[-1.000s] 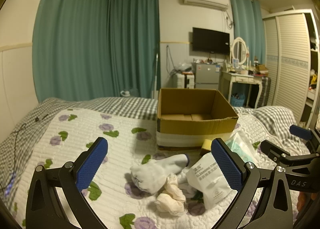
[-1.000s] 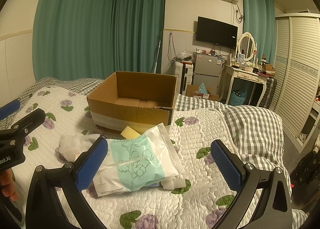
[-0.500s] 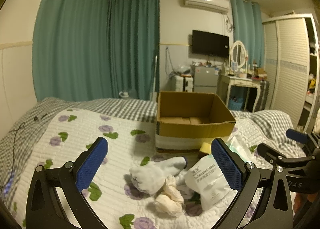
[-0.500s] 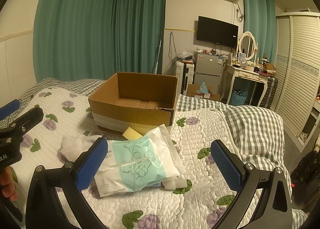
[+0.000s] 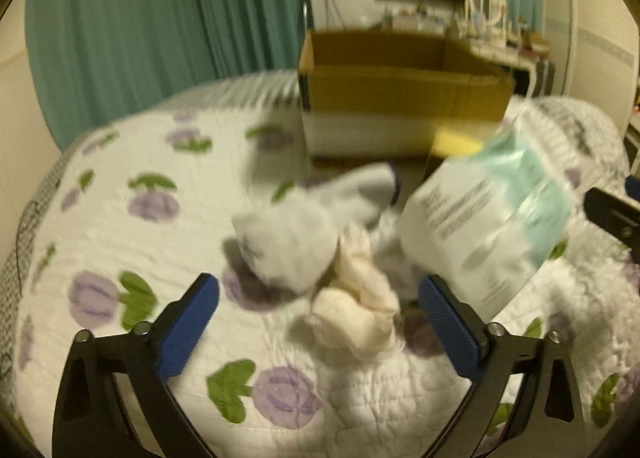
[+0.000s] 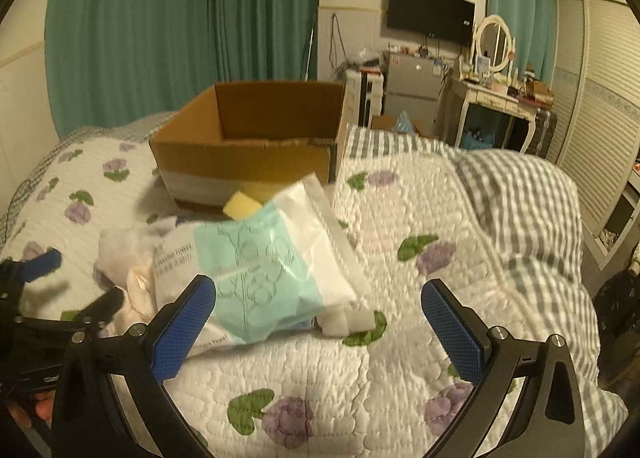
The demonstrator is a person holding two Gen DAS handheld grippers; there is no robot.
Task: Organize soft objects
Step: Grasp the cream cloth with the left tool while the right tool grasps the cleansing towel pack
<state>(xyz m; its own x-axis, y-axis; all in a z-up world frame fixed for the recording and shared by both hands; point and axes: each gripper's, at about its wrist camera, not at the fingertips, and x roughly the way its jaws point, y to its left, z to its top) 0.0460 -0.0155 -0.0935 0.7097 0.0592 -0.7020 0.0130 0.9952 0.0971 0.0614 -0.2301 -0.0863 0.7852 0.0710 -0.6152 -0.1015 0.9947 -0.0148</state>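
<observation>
An open cardboard box (image 5: 404, 94) (image 6: 244, 156) stands on the quilted bed. In front of it lie a white sock (image 5: 296, 230), a crumpled cream cloth (image 5: 360, 310), a yellow sponge (image 6: 242, 204) and a white-and-teal towel pack (image 6: 260, 270) (image 5: 492, 218). My left gripper (image 5: 318, 332) is open, low over the bed, its fingers on either side of the cream cloth. My right gripper (image 6: 318, 332) is open and empty, just in front of the towel pack. The left wrist view is blurred.
The quilt (image 6: 420, 298) has purple flowers; a grey checked blanket (image 6: 528, 210) lies to the right. Small white foam pieces (image 6: 348, 322) lie by the pack. Green curtains, a dressing table (image 6: 500, 98) and a wardrobe stand beyond the bed.
My left gripper has dropped and moved forward to the sock and cream cloth. My right gripper has moved forward toward the towel pack. Both stay open.
</observation>
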